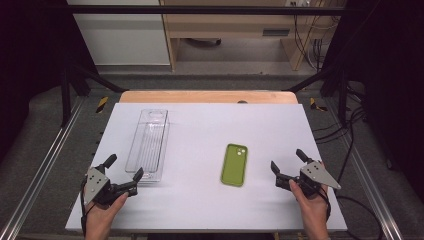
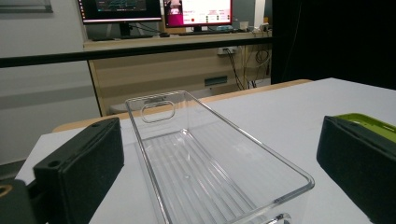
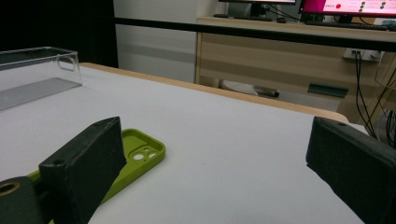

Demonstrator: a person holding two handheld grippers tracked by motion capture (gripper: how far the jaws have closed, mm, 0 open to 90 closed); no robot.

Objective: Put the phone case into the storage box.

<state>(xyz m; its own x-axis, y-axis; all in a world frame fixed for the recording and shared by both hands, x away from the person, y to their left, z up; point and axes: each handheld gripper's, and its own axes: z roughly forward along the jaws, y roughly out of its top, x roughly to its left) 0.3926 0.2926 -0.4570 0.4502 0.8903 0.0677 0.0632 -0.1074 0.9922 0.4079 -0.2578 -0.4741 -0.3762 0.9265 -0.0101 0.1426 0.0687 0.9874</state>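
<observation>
Jaws on both grippers stand wide, holding nothing. Near left, the left gripper (image 1: 122, 172) faces the clear bin's (image 1: 148, 145) near end. Near right, the right gripper (image 1: 289, 164) sits just right of the green phone case (image 1: 234, 164), closer to it. Both things run near to far on the desk (image 1: 200, 210).

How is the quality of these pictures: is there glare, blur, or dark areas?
High view: soft even light on the white table, black surroundings at both sides, slightly low sharpness. Left gripper view: the clear plastic bin shows faint reflections along its rim; the monitors behind are bright. Right gripper view: the green phone case is sharp, the near black pads are softer.
</observation>
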